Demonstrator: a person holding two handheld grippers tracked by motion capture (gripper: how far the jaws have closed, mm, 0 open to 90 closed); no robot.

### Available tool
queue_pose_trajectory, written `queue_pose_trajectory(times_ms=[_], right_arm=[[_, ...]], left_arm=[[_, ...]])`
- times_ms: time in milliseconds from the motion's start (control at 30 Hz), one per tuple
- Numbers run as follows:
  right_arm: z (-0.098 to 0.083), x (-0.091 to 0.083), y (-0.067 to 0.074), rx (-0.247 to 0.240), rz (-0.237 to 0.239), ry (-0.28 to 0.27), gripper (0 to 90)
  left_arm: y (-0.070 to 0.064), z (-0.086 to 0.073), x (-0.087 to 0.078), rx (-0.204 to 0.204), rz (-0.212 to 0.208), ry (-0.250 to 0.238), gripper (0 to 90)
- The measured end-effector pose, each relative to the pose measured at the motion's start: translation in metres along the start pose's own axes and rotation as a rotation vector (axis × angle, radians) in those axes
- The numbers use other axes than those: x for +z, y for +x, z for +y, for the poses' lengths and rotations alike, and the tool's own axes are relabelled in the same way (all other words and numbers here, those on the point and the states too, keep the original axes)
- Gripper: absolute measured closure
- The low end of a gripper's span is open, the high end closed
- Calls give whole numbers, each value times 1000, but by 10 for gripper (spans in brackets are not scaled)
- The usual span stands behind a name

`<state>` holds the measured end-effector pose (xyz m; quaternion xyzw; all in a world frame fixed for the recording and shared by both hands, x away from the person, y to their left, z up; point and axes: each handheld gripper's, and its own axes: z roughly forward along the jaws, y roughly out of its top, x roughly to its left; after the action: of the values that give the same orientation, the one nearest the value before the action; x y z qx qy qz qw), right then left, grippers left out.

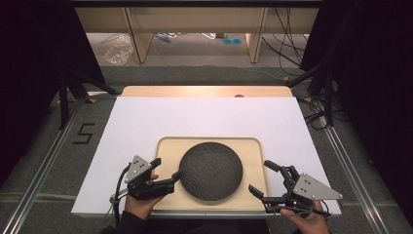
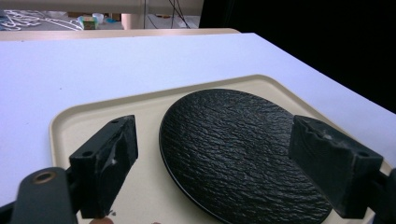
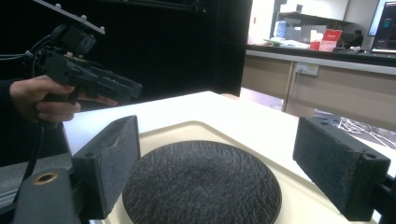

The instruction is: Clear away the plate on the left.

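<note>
Two open grippers flank a dark plate

White covering spreads over the desk [image 1: 146, 122], and we take the beige tray [image 1: 165, 151] near its front edge as our landmark. On the tray lies a round black plate [image 1: 211, 170] with a rough, rippled face, flat and roughly central. At the tray's left front corner we see the left hand-held gripper [image 1: 166, 171], released, its jaws spread wide with one jaw tip touching or nearly touching the plate's rim; we cannot tell which. Just beyond the tray's right edge the right hand-held gripper [image 1: 262, 178] is likewise released, jaws apart, gripping nothing. On the floor left of the tray and desk we read a dark "5" [image 1: 84, 133]. In the right gripper view, beyond the tray, a red box [image 3: 330, 39] sits on a far counter; its lettering is too small to read.
</note>
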<state>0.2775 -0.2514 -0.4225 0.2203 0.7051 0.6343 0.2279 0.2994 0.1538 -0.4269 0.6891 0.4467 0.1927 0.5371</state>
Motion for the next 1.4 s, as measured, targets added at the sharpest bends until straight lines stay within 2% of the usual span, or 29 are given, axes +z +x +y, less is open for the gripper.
queue_pose_trajectory(times_ms=[133, 400, 533, 867, 1033, 1200, 1300, 1400], right_arm=[[0, 0, 0, 0, 0, -1, 159], [0, 0, 0, -1, -1, 0, 159], [0, 0, 0, -1, 1, 3, 158], [0, 0, 0, -2, 0, 1, 159], [0, 0, 0, -2, -3, 2, 158], [0, 1, 0, -6, -1, -1, 159], [-1, 1, 0, -8, -1, -6, 159], [-1, 2, 0, -6, -5, -6, 159]], left_arm=[[1, 0, -6, 2, -14, -24, 154], [2, 2, -19, 67, -40, -71, 153], [3, 2, -26, 83, -58, -93, 149], [3, 0, -43, 167, -33, -129, 149], [-2, -2, -52, 212, -29, -139, 149], [-4, -5, -57, 197, -28, -136, 147], [-3, -5, -59, 208, -30, -133, 146], [-2, -4, -60, 195, -25, -138, 143]])
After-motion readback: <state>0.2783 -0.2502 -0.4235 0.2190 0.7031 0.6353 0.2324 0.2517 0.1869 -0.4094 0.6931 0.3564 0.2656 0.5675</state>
